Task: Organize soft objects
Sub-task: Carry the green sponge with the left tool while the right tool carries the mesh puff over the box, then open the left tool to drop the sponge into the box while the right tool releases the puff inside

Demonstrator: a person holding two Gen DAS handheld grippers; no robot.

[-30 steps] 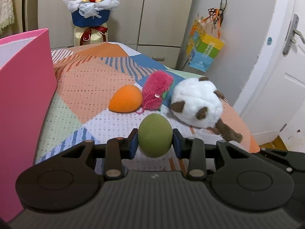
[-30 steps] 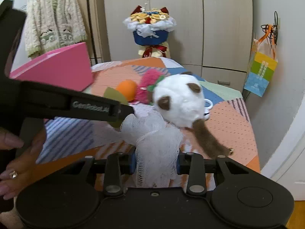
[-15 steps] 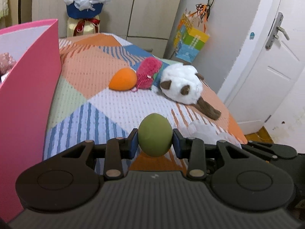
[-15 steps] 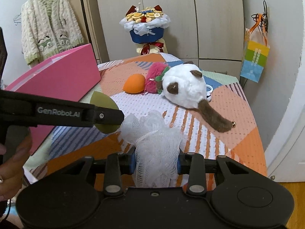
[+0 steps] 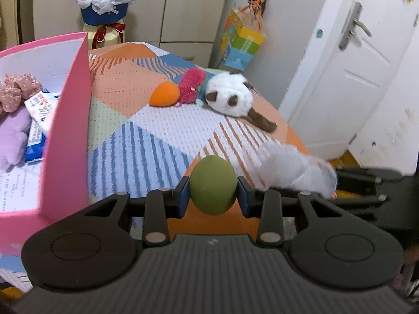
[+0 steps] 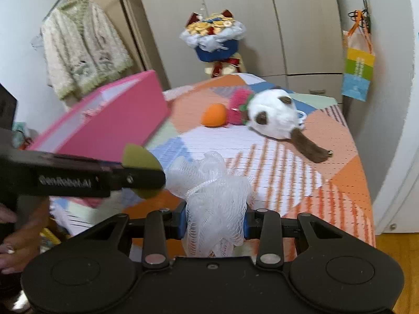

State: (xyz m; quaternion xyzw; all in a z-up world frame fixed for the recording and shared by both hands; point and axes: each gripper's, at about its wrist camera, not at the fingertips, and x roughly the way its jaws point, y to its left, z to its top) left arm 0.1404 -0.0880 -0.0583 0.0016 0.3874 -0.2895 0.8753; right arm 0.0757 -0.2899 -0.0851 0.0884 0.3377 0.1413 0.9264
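So right now both hands are loaded: the left gripper (image 5: 213,200) is clamped on a green egg-shaped sponge (image 5: 213,184), dead centre at the bottom of its own view, and the right gripper (image 6: 215,222) is squeezing a white mesh bath pouf (image 6: 214,209) low in the middle of its frame. The pink box (image 5: 66,136) fills the left edge of the left view, open, with a lilac plush (image 5: 11,133), a floral scrunchie (image 5: 18,93) and a blue-white packet (image 5: 39,115) already inside. My guess is the drop-off comes next, so I'd take the sponge up and over that tall pink wall before letting go, otherwise it'll clip the rim and bounce onto the bed (image 5: 162,136). Open the jaws only once it's clearly over the white interior. The pouf is floppy and hangs well below the fingers, so give it extra height. Also, the two grippers sit close together, so go one at a time. Still waiting on the bed, upper middle of the frame: orange sponge (image 5: 164,97), pink fuzzy thing (image 5: 192,85), panda plush (image 5: 230,96).
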